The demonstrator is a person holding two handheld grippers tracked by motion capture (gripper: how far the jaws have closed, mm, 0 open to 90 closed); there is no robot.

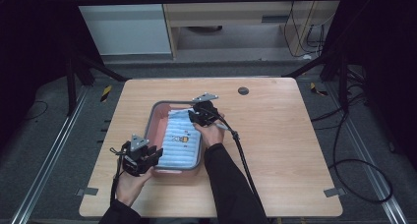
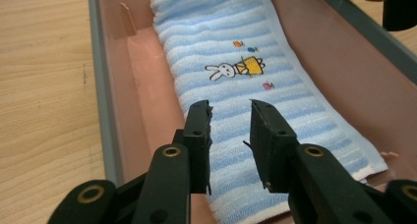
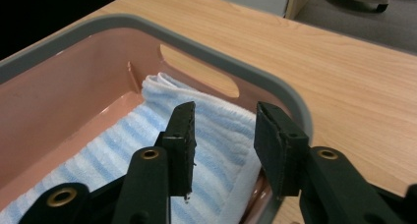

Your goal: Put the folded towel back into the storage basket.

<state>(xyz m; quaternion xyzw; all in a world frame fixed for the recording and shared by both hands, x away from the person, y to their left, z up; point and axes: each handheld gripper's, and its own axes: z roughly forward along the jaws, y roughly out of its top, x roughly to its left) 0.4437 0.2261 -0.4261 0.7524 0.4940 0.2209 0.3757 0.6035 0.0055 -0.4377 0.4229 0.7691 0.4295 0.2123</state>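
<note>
Now, towel [image 2: 231,81]: blue-striped with a rabbit print, lying flat along the bottom of the bin [image 1: 156,117], toward its right wall.
Bin: pink inside, grey rim, on the table [image 1: 275,135] left of centre.
Left gripper [image 2: 230,117]: jaws apart, nothing between them, over the towel's near end at the bin's near edge.
Right gripper [image 3: 223,120]: jaws apart, empty, above the towel's far corner by the bin's far right corner.
Open room: bare pink floor left of the towel; wide table to the right.
Edges: handle slot [image 3: 199,69] cut in the far wall.
Hidden: towel's near corner behind the left jaws; whether either gripper touches cloth, cannot tell.
Around: dark round cap [image 1: 243,91] near the table's far edge, well apart.
</note>
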